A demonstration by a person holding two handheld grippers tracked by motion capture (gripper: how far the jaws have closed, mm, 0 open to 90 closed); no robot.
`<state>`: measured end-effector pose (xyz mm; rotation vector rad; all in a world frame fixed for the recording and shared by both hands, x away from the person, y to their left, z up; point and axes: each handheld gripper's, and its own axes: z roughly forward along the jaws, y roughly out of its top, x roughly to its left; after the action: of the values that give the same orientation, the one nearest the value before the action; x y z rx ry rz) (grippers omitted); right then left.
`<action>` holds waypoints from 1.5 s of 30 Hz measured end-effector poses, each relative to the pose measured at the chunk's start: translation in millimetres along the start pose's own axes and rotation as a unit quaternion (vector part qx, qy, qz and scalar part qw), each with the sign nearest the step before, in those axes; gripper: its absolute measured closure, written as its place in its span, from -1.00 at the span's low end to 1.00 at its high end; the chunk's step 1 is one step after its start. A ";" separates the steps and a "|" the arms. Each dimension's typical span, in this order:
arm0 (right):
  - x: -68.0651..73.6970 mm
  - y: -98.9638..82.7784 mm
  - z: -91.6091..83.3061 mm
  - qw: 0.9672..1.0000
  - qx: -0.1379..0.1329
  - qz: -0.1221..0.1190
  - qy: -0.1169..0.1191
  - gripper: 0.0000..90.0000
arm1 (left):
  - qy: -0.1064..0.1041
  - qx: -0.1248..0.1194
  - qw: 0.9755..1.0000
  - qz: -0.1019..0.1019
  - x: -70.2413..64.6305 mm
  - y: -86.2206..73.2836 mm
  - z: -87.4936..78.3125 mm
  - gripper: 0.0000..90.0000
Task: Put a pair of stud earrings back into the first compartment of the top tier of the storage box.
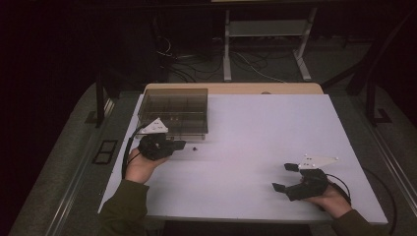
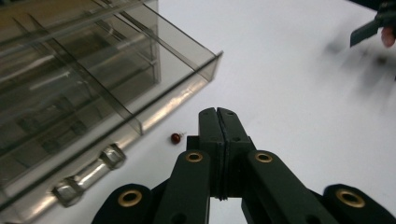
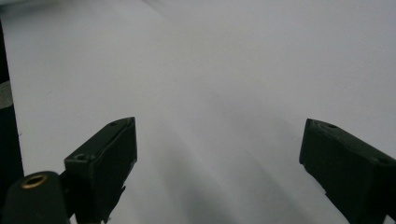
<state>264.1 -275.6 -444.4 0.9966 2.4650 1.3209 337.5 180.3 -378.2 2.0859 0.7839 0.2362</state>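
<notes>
Overhead, a white table [image 1: 255, 147] takes up the middle of the frame, with a dark floor and tangled cables beyond its far edge. At the table's upper left sits a smoky transparent compartment box [image 1: 173, 109], its inner dividers faintly visible.

Just below that box, toward the left of the frame, the left gripper [image 1: 181, 145] is held in the person's left hand [image 1: 140, 167], a grey three-cornered plate on top of it. Its jaws are pressed fully together with nothing between them; in the left gripper view the left gripper [image 2: 218, 113] shows only a thin seam where the two black jaws meet. A small dark red bead [image 2: 176, 138] lies on the table just to the left of those closed tips in that view, between them and the box's front wall [image 2: 154, 107], touching neither. From above, the same bead [image 1: 195, 148] appears as a tiny dark speck just right of the jaw tips, near the box's lower right corner.

Toward the lower right of the overhead frame, the right gripper [image 1: 284, 177] rests in the person's right hand [image 1: 334, 201], well apart from the box and the bead. Its jaws are spread wide and hold nothing. In the right gripper view the right gripper [image 3: 219, 140] has one jaw at the lower left and one at the lower right, with bare white tabletop [image 3: 224, 70] between them.
</notes>
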 end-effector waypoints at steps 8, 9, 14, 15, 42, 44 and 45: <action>0.2 0.0 -0.1 1.000 0.000 -0.001 0.000 -0.77 | 0.003 0.017 1.000 0.009 -6.2 -11.8 17.4 0.83; 0.2 0.0 -0.1 1.000 0.000 -0.001 0.000 -0.77 | 0.006 0.023 1.000 0.015 -6.3 -12.7 19.7 0.79; 0.3 0.0 -0.2 1.000 0.000 -0.002 0.000 -0.77 | 0.023 0.028 0.999 0.033 -7.9 -15.5 31.5 0.54; 0.3 0.0 -0.1 1.000 0.000 -0.001 0.001 -0.77 | 0.023 0.031 0.999 0.035 -7.3 -15.7 33.1 0.49; 0.3 -0.1 0.1 1.000 0.000 -0.003 0.002 -0.77 | 0.028 0.037 0.998 0.048 1.4 -22.8 76.0 -0.03; 0.2 -0.1 0.1 1.000 0.000 -0.003 0.002 -0.76 | 0.031 0.037 0.998 0.050 1.1 -22.8 77.0 -0.03; 0.2 0.0 0.0 1.000 0.000 -0.003 0.002 -0.77 | 0.030 0.035 0.998 0.051 0.9 -23.2 77.9 -0.04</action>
<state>264.0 -275.5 -444.3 0.9866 2.4688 1.3233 361.7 138.5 -443.6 2.1966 0.7324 0.3334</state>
